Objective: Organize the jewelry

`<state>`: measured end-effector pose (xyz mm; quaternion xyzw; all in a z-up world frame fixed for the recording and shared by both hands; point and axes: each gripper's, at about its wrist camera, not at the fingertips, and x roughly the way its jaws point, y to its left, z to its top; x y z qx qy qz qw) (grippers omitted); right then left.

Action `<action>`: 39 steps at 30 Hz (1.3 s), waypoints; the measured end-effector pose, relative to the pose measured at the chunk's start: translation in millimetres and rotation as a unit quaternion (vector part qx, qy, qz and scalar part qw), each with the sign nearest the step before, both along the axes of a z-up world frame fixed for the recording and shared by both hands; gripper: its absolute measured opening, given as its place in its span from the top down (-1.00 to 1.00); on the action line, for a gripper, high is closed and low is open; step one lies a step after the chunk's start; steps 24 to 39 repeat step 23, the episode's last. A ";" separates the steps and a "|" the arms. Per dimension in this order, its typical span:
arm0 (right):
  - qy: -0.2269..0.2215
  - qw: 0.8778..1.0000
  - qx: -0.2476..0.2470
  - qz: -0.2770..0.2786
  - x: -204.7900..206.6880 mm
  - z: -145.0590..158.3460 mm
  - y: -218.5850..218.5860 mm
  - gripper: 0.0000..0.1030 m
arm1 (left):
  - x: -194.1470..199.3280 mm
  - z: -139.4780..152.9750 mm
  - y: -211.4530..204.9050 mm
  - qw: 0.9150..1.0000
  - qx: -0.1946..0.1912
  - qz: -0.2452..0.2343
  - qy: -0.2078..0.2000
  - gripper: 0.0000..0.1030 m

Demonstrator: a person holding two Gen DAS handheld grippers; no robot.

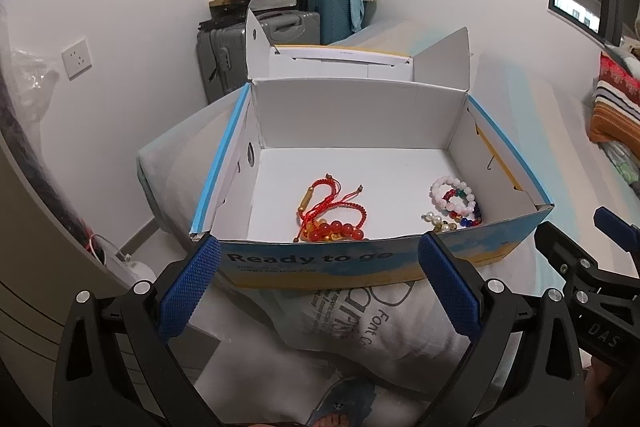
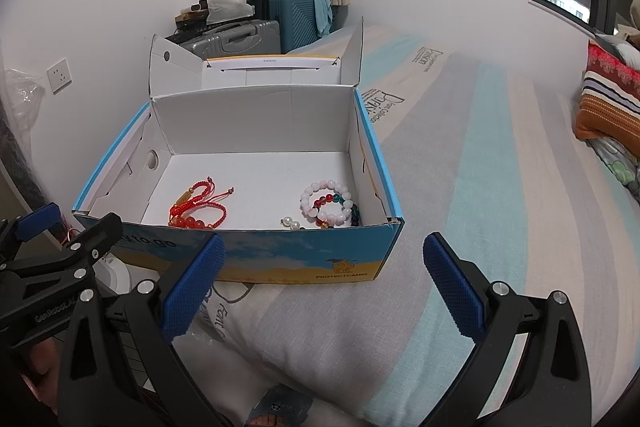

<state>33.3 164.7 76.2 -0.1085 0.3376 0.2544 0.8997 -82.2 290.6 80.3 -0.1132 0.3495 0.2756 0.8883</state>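
An open blue and white cardboard box (image 1: 360, 263) (image 2: 304, 259) sits on the bed with its lid folded back. Inside, near the front wall, lie a red cord bracelet (image 1: 332, 203) (image 2: 196, 203) and an orange bead bracelet (image 1: 340, 229) (image 2: 194, 223). On the box's right side rest white, multicoloured and pearl bead bracelets (image 1: 454, 201) (image 2: 328, 205). My left gripper (image 1: 320, 255) hangs open in front of the box's front wall, holding nothing. My right gripper (image 2: 324, 251) is open too, near the box's front right corner.
The box rests on a striped bedsheet (image 2: 480, 227) over a pillow (image 1: 360, 331). Suitcases (image 1: 256, 43) stand against the far wall. A striped pillow (image 2: 608, 103) lies at the right. A sandalled foot (image 1: 340, 407) shows below. The bed's left edge drops to the floor.
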 end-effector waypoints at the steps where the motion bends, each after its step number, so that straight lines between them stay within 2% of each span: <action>1: 0.000 1.000 0.000 0.000 -0.3 -0.5 0.3 -0.85 | 0.0 0.2 0.0 1.000 0.000 -0.001 -0.001 -0.89; 39: 0.003 1.000 -0.001 0.002 -2.6 -2.9 2.2 -0.85 | 3.3 -2.5 -0.1 1.000 -0.008 -0.012 0.000 -0.89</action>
